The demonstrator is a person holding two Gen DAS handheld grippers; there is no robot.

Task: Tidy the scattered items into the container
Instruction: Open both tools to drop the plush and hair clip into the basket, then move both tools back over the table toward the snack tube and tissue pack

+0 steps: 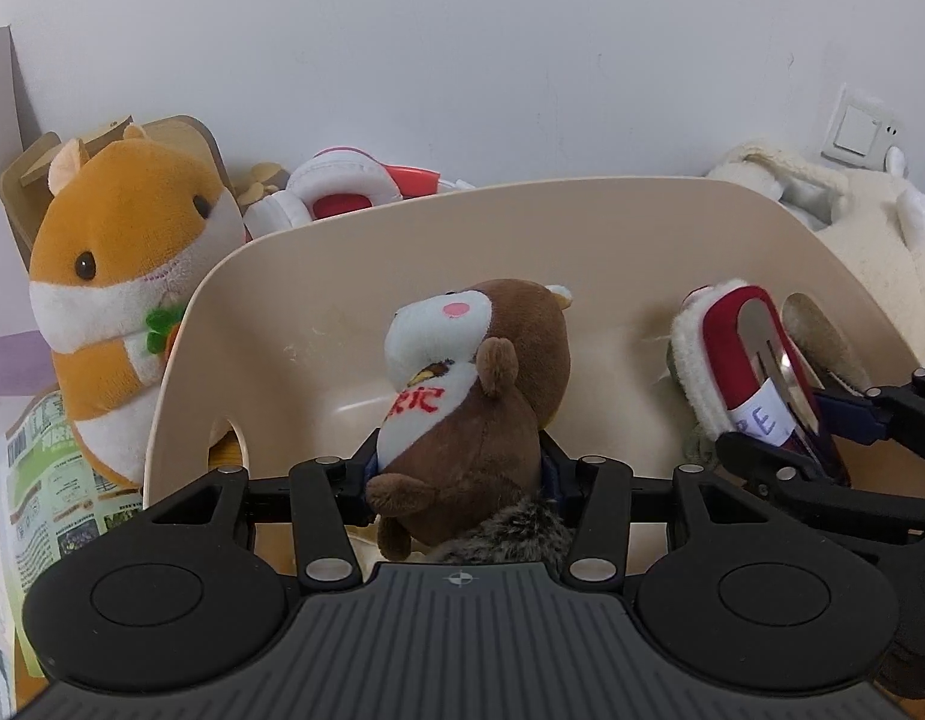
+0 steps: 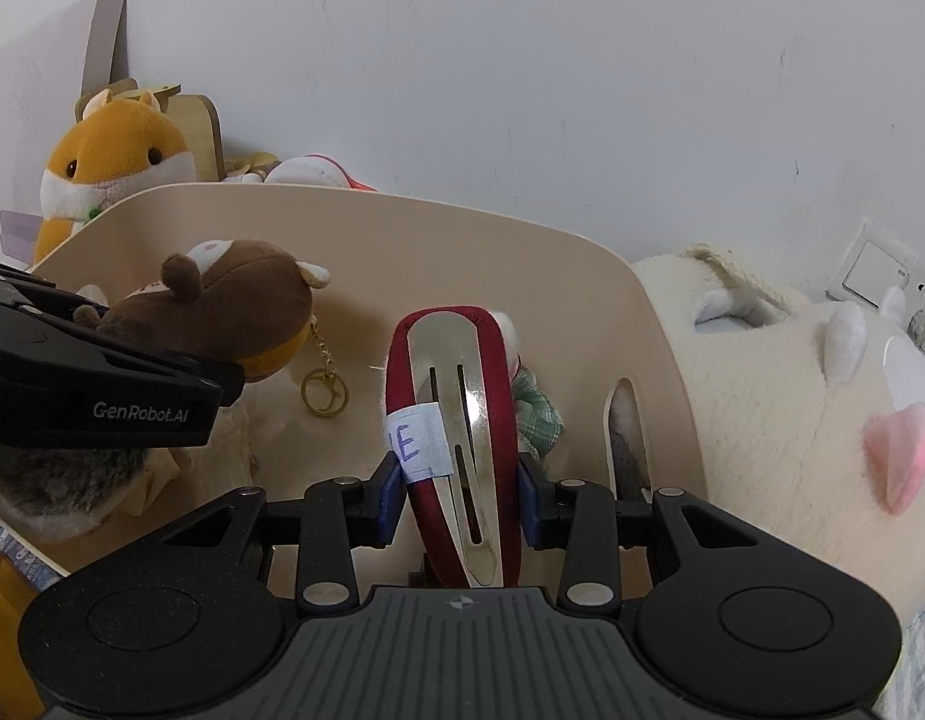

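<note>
The small brown-and-white plush hamster keychain (image 1: 474, 396) is held pinched between the blue pads of the left gripper (image 1: 462, 474), over the inside of the beige plastic tub with cut-out handles (image 1: 318, 276), near its left wall. The large dark-red fabric snap hair clip with a metal tongue and white paper label (image 2: 456, 420) is clamped in the right gripper (image 2: 459, 480), over the right half of the same tub, close to the right-hand handle slot (image 2: 624, 420). Both items are judged to be above the tub floor, not yet set down. For a clean drop, each gripper should be lowered a little further, kept clear of the other, and opened only once the item is well inside the rim; the gold keyring chain (image 2: 324, 384) hanging off the plush should be kept from snagging on the rim or on the clip. A white fluffy piece with green checked fabric (image 2: 537, 402) sits behind the clip; whether it belongs to the clip cannot be told. Grey fur (image 2: 36, 480) is seen beneath the left gripper, its owner unclear. Outside the tub: a big orange-and-white plush hamster (image 1: 120, 276) by the left wall, white-and-red headphones (image 1: 336, 192) behind the far rim, a large cream plush animal (image 2: 792, 396) against the right wall, printed packaging (image 1: 42, 480) at the near left. None of these is judged to block the drop.
</note>
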